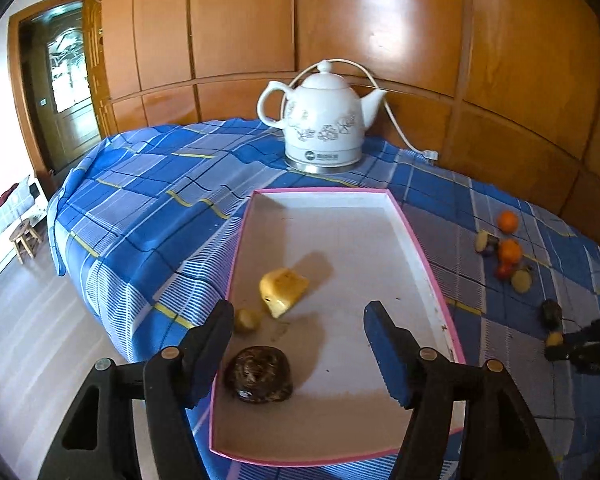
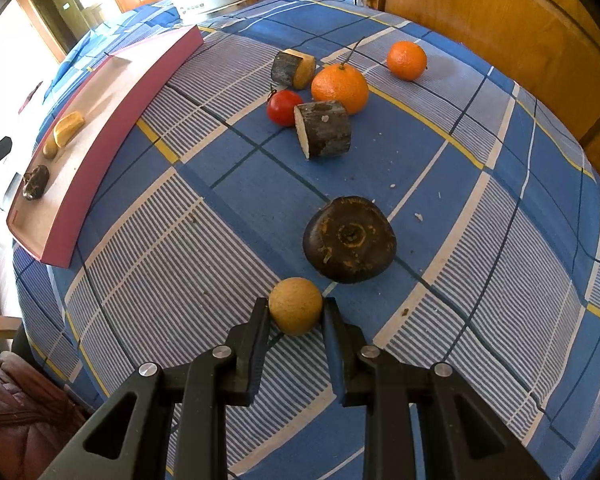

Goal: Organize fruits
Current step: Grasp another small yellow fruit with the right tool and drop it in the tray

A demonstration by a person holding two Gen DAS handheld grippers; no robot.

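My right gripper [image 2: 295, 307] is shut on a small round tan fruit [image 2: 295, 306] that rests on the checked cloth. Just beyond it lies a dark brown water chestnut [image 2: 350, 239]. Farther off are two sugarcane pieces [image 2: 324, 128] [image 2: 294, 69], a red tomato [image 2: 284, 107] and two oranges [image 2: 340, 88] [image 2: 406, 60]. My left gripper [image 1: 298, 320] is open above the pink-rimmed tray [image 1: 428, 256], which holds a dark chestnut [image 1: 259, 375], a yellow fruit chunk [image 1: 283, 290] and a small tan fruit [image 1: 247, 320].
A white ceramic kettle [image 1: 320, 120] with a cord stands behind the tray. The blue checked cloth [image 2: 480, 240] covers the table. Wood panelling rises behind. The table edge drops off on the left, with a small stool [image 1: 25, 238] on the floor.
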